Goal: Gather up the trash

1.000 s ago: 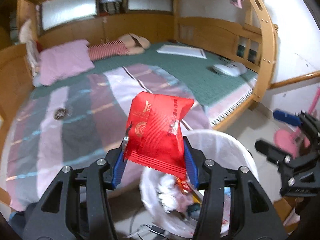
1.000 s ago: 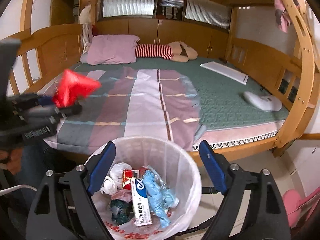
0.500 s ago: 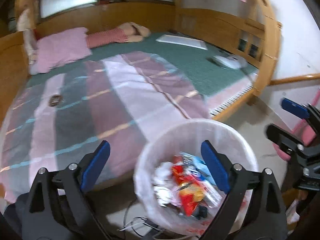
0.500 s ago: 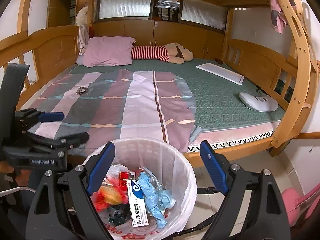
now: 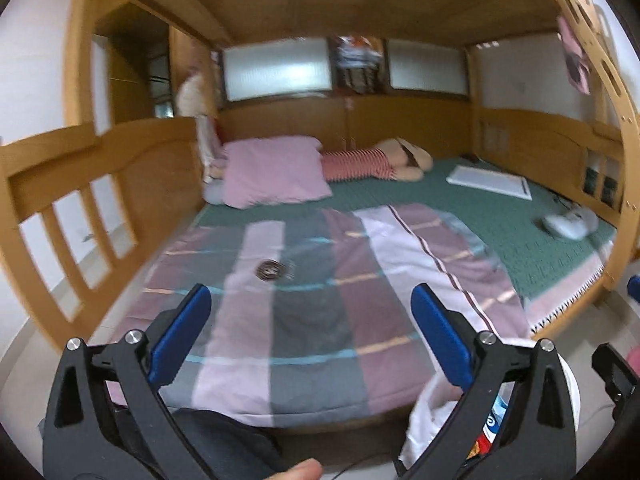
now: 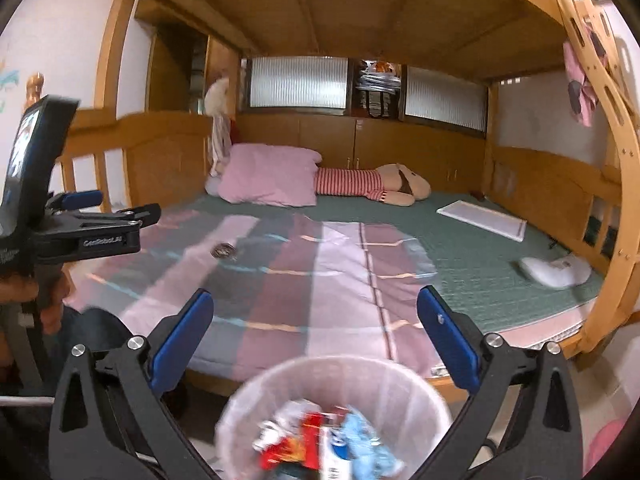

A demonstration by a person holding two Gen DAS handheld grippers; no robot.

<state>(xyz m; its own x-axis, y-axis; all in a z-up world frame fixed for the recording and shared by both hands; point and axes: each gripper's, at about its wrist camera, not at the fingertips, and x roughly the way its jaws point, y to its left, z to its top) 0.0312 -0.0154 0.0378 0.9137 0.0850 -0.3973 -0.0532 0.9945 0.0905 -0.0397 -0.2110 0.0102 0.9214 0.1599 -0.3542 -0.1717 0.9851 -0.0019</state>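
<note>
Above bin (image 6: 336, 396): both claws (image 5: 310, 334) (image 6: 316, 336) wide, empty.

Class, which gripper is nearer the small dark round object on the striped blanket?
Left. The left gripper faces the small dark round object directly; the right gripper hangs above the bin.

The bed (image 6: 472, 264) is being covered by a striped quilt (image 6: 304, 280); a pillow (image 6: 272, 178), doll (image 6: 372, 184), board (image 6: 482, 220) and disc (image 6: 224, 250) are being carried.
</note>
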